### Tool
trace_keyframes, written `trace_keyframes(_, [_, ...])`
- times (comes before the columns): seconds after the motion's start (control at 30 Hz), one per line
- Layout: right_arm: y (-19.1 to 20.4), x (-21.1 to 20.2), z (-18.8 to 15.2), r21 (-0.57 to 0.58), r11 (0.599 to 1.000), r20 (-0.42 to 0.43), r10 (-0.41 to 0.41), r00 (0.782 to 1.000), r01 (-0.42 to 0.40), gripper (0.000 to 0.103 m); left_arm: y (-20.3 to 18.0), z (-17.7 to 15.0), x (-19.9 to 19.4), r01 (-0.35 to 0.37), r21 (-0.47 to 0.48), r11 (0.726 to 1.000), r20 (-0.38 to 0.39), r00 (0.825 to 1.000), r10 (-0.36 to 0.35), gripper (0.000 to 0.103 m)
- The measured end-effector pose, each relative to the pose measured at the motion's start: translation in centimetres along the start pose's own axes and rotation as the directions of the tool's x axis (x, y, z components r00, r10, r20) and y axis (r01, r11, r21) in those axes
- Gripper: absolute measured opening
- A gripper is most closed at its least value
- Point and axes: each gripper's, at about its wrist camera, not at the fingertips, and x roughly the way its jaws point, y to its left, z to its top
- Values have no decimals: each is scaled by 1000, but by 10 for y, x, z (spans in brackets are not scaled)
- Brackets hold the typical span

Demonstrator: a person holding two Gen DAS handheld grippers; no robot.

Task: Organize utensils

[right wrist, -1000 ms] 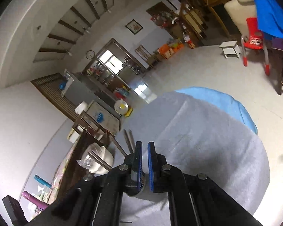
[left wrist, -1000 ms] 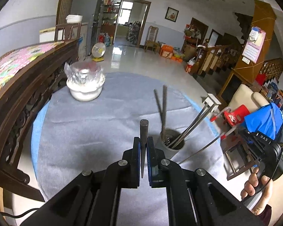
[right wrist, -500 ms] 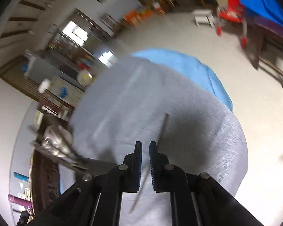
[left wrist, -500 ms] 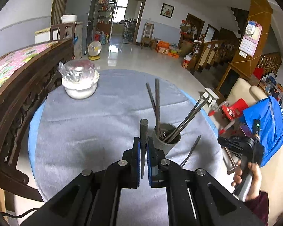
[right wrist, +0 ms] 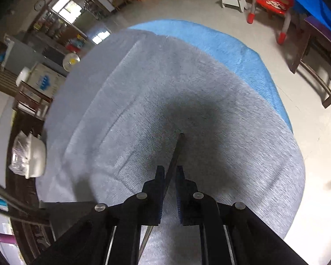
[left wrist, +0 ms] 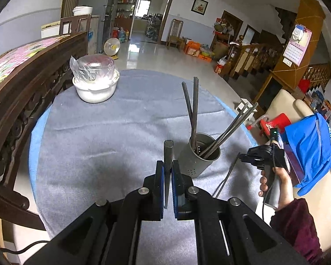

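Left wrist: slim dark metal chopstick (left wrist: 168,154) pinched upright in left gripper (left wrist: 167,174).

White characters, too blurred to be read, are printed on the blue cloth (left wrist: 309,150) at three o'clock; a wall calendar (left wrist: 296,44) at two o'clock stays illegible.

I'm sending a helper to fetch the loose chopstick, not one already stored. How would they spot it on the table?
On the round table under the grey cloth, find the perforated metal holder near the right edge. Just right of it, one thin metal chopstick lies flat on the cloth, with the right gripper around it. The others stand in the holder or sit in the left gripper.
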Motion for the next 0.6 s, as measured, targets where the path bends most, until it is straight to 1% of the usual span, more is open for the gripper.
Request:
trace_keyframes(0.07, [5,2,2,-6,999,9,-38,999,38,12,1,1,1,7,-4,1000,-3,1000,-7,7])
trace_keyframes(0.17, [4,12,5,14,997,-16,-71,997,71,12,4,1,1,17,-10,1000,-2,1000,-17,7])
trace_keyframes(0.33, [12,28,7,-5,992,-40,-127,991,127,13,8,1,3,20,-11,1000,-8,1000,-20,7])
trace_keyframes(0.53, [25,38,14,-18,980,-20,-199,980,199,13,10,0,5,26,-12,1000,-9,1000,-26,7])
trace_keyframes(0.6, [34,43,15,-59,970,-13,-236,972,234,13,10,0,5,26,-16,1000,-10,1000,-27,6])
